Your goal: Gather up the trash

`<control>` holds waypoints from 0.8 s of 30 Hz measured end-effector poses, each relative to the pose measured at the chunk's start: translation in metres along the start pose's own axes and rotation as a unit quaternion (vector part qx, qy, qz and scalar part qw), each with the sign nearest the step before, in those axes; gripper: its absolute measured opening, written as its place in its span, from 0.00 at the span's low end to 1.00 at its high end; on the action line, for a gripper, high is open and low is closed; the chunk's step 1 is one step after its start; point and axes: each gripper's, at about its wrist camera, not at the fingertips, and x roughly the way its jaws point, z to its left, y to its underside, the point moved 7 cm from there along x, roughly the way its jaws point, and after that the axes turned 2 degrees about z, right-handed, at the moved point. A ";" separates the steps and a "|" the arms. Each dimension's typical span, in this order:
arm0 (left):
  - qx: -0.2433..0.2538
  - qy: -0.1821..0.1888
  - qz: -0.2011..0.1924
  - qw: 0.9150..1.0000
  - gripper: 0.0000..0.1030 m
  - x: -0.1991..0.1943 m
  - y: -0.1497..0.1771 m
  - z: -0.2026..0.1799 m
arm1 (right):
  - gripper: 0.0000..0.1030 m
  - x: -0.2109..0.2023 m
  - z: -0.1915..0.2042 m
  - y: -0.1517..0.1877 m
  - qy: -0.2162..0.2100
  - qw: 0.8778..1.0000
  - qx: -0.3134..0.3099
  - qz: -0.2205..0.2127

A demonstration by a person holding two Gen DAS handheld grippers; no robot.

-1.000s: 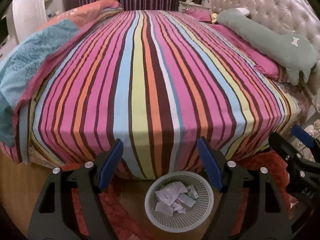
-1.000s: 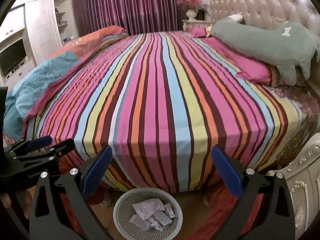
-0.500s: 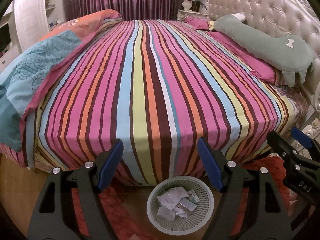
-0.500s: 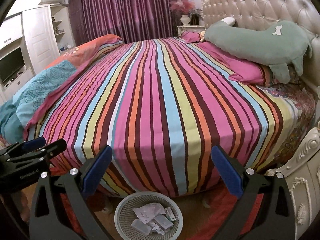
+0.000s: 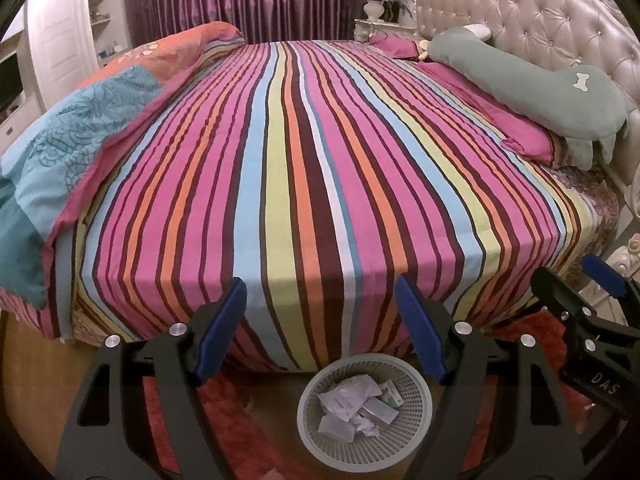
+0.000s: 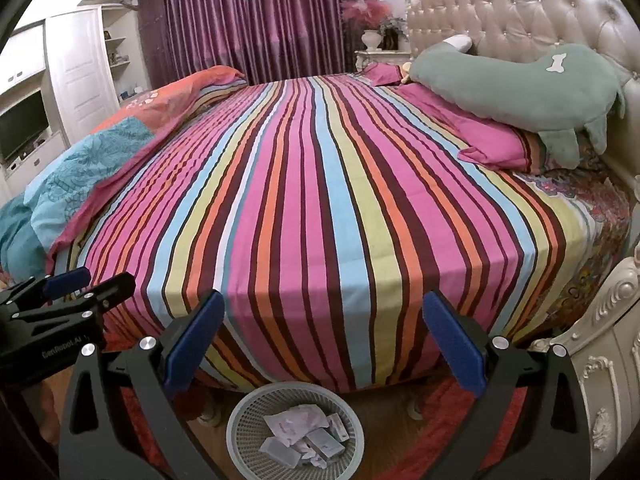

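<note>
**A:** Both grippers hang spread wide with nothing between their blue pads: the left gripper [image 5: 320,320] and the right gripper [image 6: 324,332], each above the floor at the side of the bed. Where is the trash?

**B:** Crumpled white papers and small flat cartons [image 5: 358,406] lie in the round pale-grey plastic mesh basket [image 5: 416,428], which stands on the wooden floor just beside the bed, below and between the fingers in both views.

**A:** And around it?

**B:** A red shaggy rug [image 5: 224,412] lies near the basket. Above it a striped multicolour bedsheet [image 5: 304,168] covers the bed, with a long grey-green plush pillow [image 6: 512,92] against the tufted cream headboard [image 6: 520,8] and a turquoise and orange quilt [image 5: 80,136] bunched along the far side
</note>
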 end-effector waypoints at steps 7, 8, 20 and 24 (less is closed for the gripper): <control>0.005 0.000 -0.005 1.000 0.72 -0.001 -0.004 -0.003 | 0.92 -0.001 -0.002 -0.002 0.002 1.000 0.010 -0.006; 0.006 0.000 -0.006 1.000 0.72 -0.002 -0.004 -0.004 | 0.92 -0.001 -0.002 -0.003 0.002 1.000 0.010 -0.006; 0.011 0.007 -0.006 1.000 0.72 -0.003 -0.004 -0.007 | 0.92 -0.001 -0.005 -0.003 0.005 1.000 0.016 -0.004; 0.017 0.010 -0.007 1.000 0.72 -0.004 -0.004 -0.009 | 0.92 -0.001 -0.007 -0.004 0.005 1.000 0.018 -0.003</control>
